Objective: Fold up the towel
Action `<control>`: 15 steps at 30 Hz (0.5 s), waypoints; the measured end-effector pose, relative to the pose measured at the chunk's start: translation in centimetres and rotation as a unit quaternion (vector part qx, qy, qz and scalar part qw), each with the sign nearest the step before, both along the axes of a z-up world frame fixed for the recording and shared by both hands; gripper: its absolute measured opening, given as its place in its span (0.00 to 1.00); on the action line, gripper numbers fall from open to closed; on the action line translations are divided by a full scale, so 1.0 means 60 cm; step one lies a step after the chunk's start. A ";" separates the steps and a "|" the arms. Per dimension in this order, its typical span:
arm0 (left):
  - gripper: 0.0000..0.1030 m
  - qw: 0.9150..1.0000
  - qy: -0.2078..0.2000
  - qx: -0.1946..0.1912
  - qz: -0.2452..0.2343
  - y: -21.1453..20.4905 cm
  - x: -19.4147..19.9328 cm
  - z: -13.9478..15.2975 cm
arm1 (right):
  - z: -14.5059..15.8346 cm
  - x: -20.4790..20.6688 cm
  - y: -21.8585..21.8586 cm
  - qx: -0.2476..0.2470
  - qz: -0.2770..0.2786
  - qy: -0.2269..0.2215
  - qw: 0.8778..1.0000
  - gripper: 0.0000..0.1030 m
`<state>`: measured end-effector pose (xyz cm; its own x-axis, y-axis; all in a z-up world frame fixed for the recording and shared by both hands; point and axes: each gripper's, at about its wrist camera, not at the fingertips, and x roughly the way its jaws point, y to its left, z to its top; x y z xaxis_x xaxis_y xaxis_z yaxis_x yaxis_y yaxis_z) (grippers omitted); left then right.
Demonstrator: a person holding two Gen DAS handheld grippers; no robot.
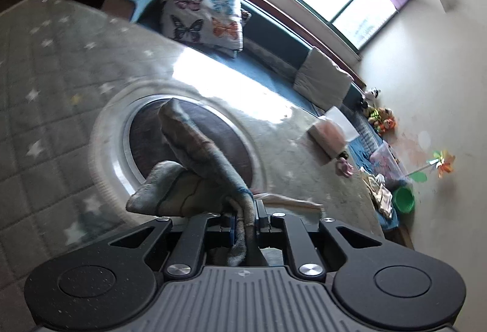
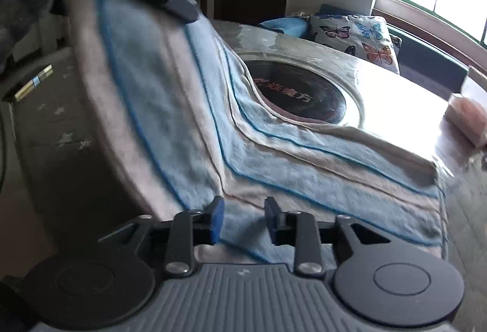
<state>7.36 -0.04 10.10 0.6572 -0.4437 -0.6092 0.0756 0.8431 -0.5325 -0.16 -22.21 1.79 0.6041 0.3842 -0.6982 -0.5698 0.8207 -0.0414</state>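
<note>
The towel [image 2: 274,167] is blue and beige with dark blue stripes. In the right wrist view it lies on the table [image 2: 61,125], and its left part slopes up to the top left, where my left gripper's dark body [image 2: 176,3] lifts it. My right gripper [image 2: 243,219] is low over the towel's near edge, with its jaws apart and the cloth showing in the gap, unpressed. In the left wrist view my left gripper [image 1: 246,217] is shut on a bunched fold of the towel [image 1: 194,167], which sticks up in front of it above the table [image 1: 54,64].
The table has a grey star-patterned cloth under glass and a dark round inset [image 2: 304,91] in the middle. A pink tissue box [image 2: 468,115] stands at its far right. Behind are a blue bench with a butterfly cushion [image 1: 204,18], toys and a green bucket [image 1: 403,199].
</note>
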 end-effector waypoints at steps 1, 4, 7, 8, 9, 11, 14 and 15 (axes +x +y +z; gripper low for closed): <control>0.12 1.000 -0.001 0.005 -0.004 -0.016 0.005 0.006 | 0.003 -0.005 -0.013 0.007 -0.006 -0.001 1.000 0.32; 0.12 1.000 -0.003 0.017 -0.023 -0.069 0.019 0.017 | 0.016 -0.009 -0.061 0.025 -0.037 -0.009 0.999 0.33; 0.11 0.999 0.003 0.026 -0.043 -0.130 0.037 0.016 | 0.026 -0.007 -0.117 0.034 -0.075 -0.019 0.996 0.33; 0.11 0.998 0.007 0.029 -0.051 -0.151 0.042 0.014 | 0.028 -0.006 -0.136 0.036 -0.089 -0.021 0.995 0.33; 0.11 0.998 0.012 0.032 -0.058 -0.172 0.049 0.011 | 0.029 -0.005 -0.156 0.038 -0.102 -0.023 0.994 0.33; 0.11 0.996 0.022 0.040 -0.072 -0.212 0.060 0.002 | 0.029 -0.006 -0.193 0.044 -0.127 -0.023 0.991 0.34; 0.11 0.994 0.038 0.052 -0.089 -0.270 0.076 -0.018 | 0.019 -0.010 -0.237 0.056 -0.158 -0.014 0.986 0.34; 0.11 0.993 0.045 0.056 -0.092 -0.287 0.082 -0.028 | 0.014 -0.011 -0.247 0.060 -0.165 -0.010 0.984 0.34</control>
